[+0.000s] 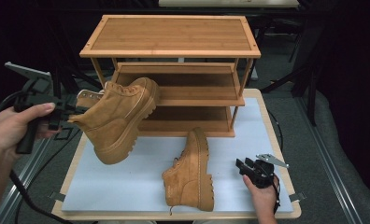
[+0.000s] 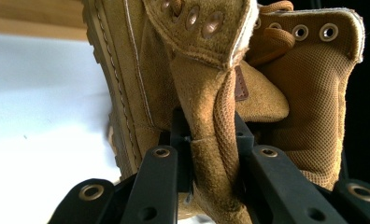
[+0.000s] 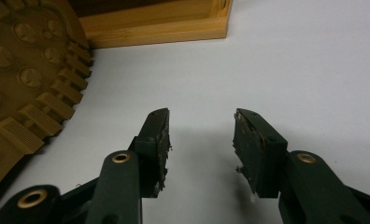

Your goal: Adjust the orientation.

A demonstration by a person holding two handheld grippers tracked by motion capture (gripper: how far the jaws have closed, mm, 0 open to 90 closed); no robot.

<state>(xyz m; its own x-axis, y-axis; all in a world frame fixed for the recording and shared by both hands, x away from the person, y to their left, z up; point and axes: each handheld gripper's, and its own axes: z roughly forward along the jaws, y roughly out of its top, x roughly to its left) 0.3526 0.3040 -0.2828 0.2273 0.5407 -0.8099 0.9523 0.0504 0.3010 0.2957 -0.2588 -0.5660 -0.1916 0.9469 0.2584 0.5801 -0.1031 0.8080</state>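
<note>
A tan suede boot (image 1: 120, 116) hangs in the air at the left, tilted with its toe up toward the wooden shoe rack (image 1: 171, 70). My left gripper (image 1: 64, 112) is shut on the back collar of that boot (image 2: 211, 140), the jaws pinching the heel edge. A second tan boot (image 1: 192, 170) lies on its side on the white mat (image 1: 127, 182), sole facing right. My right gripper (image 1: 244, 167) rests low near the mat's right front, open with nothing between its jaws (image 3: 201, 140); the lying boot's lugged sole (image 3: 29, 84) sits just to its left.
The three-shelf bamboo rack stands at the back of the table, its lower shelves bare. Its base rail (image 3: 155, 28) lies ahead of the right gripper. Cables trail off the left table edge (image 1: 29, 186). Dark floor and metal rails surround the table.
</note>
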